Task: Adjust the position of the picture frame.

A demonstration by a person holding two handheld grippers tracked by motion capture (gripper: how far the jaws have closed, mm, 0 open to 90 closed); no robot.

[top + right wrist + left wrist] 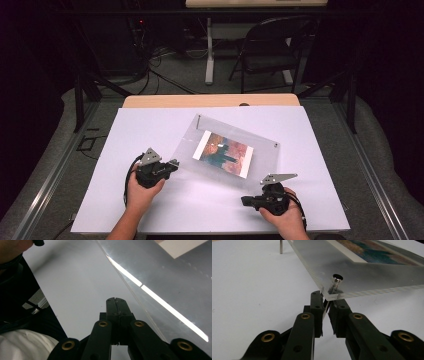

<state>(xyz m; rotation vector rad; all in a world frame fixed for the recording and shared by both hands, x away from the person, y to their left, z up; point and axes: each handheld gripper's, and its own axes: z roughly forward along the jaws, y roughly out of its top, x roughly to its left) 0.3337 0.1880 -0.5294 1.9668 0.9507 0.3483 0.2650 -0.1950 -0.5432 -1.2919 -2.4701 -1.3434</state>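
Two grippers work at the clear acrylic frame (pixel 227 150) lying on the white table (pixel 150 130): the left gripper (pixel 326 305) is clamped on the metal standoff (pixel 335 283) under its corner, probably to unscrew it, while the right gripper (pixel 116 305) rests beside with jaws together, the pin's lower end being hidden.

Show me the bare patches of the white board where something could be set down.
Free: the white board left of the clear acrylic photo frame, its far strip beyond the frame, and the near strip between the two hands. Crowded: the middle under the frame, and its near corners, where the left hand-held gripper and right hand-held gripper sit.
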